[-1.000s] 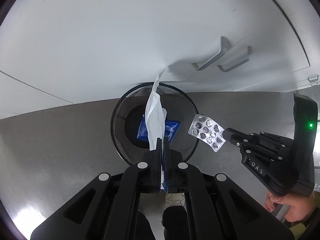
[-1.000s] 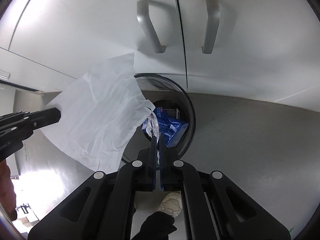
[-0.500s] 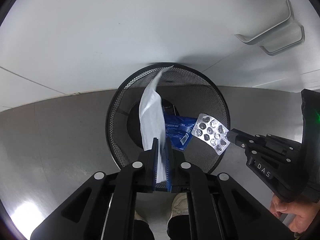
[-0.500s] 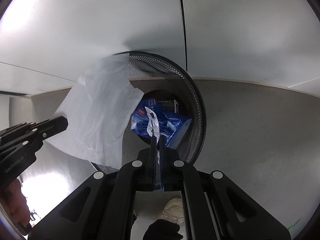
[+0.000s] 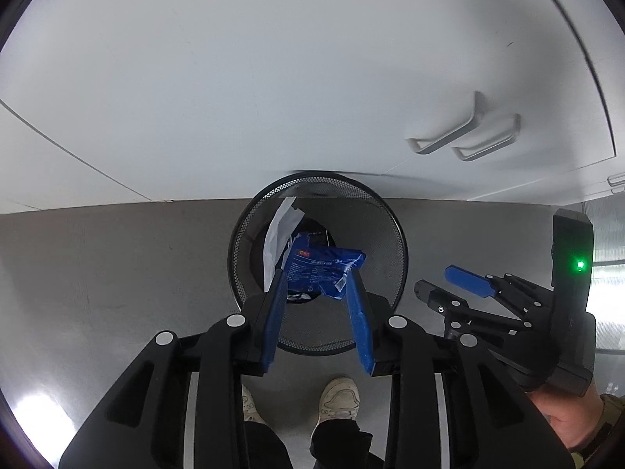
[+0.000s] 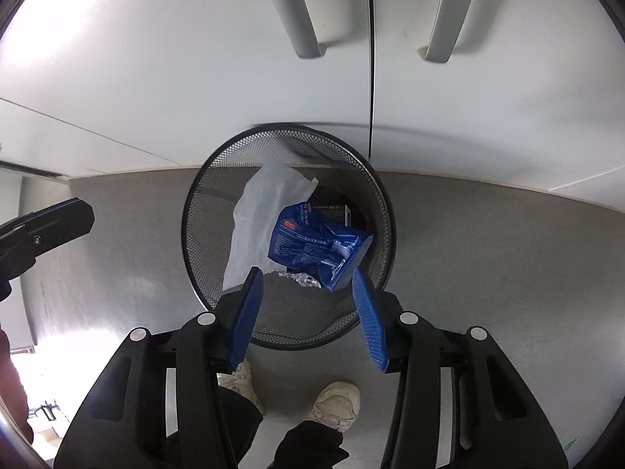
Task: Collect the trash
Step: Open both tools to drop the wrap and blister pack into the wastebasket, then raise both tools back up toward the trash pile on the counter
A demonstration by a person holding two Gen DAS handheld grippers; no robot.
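Mesh bin (image 6: pixel 384 211) rim, tools (image 6: pixel 306 277) spread above

Likely an office — pale cabinet doors (image 6: pixel 273 78) with bar handles (image 6: pixel 300 11), grey floor (image 6: pixel 508 254), mesh wastebasket (image 6: pixel 363 179).

Bright, even light; fisheye-warped, dark-vignetted edges.

White cabinet doors (image 6: pixel 195 58) with two grey bar handles (image 6: pixel 300 19) fill the top of the frame. Below them is plain grey floor (image 6: pixel 488 254), with bright glare at lower left.
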